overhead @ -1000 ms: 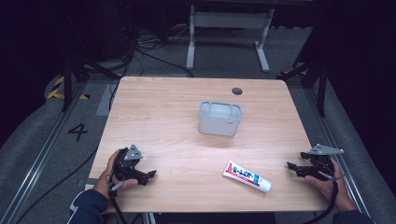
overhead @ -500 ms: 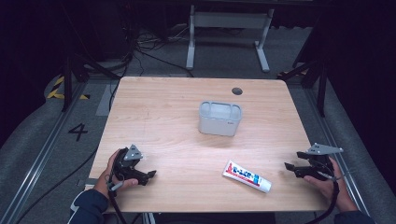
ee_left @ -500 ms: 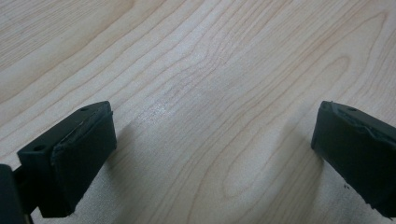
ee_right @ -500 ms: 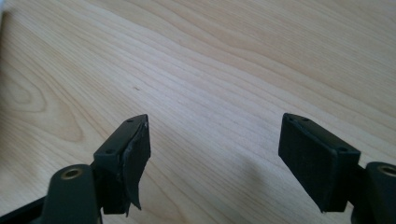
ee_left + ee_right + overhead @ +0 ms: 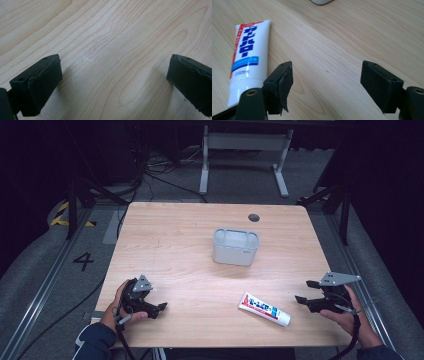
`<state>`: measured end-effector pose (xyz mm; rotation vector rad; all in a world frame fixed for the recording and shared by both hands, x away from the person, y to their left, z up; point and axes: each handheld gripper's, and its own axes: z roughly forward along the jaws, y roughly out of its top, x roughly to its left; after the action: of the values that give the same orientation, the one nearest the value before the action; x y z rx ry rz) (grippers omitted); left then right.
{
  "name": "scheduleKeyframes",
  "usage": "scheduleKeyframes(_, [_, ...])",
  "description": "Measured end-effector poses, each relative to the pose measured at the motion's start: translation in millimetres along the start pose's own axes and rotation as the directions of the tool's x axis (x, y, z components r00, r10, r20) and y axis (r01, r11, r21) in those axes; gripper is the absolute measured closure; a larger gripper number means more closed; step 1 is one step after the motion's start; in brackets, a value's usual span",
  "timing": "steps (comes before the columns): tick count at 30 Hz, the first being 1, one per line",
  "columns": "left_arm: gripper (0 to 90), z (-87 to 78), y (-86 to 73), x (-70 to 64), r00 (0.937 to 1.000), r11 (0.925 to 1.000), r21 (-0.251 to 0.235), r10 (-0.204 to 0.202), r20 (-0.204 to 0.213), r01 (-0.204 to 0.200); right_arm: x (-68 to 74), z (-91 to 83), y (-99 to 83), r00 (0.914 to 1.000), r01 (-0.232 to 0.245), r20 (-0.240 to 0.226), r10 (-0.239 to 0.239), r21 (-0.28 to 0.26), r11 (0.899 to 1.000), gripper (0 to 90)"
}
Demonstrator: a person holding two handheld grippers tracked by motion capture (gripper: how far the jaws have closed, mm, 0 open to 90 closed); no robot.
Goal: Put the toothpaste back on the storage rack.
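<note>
Right gripper at the near right edge of the surface, fingers spread wide, nothing between them. Since a second ago it has crept a little inward, toward the toothpaste tube; small shift, hand low. Likely the start of a reach for the tube, grasp not begun.

Left gripper near the left front corner, fingers also wide and empty, bare wood grain between them in the left gripper view. No visible move against the earlier frames; it looks parked.

Toothpaste tube lies flat on the surface, just left of the right fingers and apart from them, no contact. In the right gripper view it sits outside the left finger, not in the gap, so the gripper has to swing or slide sideways before closing. Cap end points toward the right gripper. Same spot as in the earlier frames, untouched.

Farther out, well beyond both sets of fingers, a grey holder cup stands upright mid-surface, open top, looks empty. Unmoved too. Probable target for the tube.

Beyond that a dark round hole near the far edge.
</note>
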<state>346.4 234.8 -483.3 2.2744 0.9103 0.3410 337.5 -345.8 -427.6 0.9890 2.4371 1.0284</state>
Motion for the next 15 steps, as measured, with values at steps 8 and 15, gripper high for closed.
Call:
scheduleKeyframes(8, [0.5,0.0,0.0,0.0,1.0000,1.0000,0.000,0.000,0.001,0.000,14.2,4.7,10.4,0.9986,0.045,-0.028,-0.045,0.016,0.999,28.1])
scheduleKeyframes(15, [0.5,0.0,0.0,0.0,1.0000,1.0000,0.000,0.000,0.000,0.000,27.5,13.5,23.0,0.9932,0.097,-0.067,-0.095,0.038,0.995,28.7])
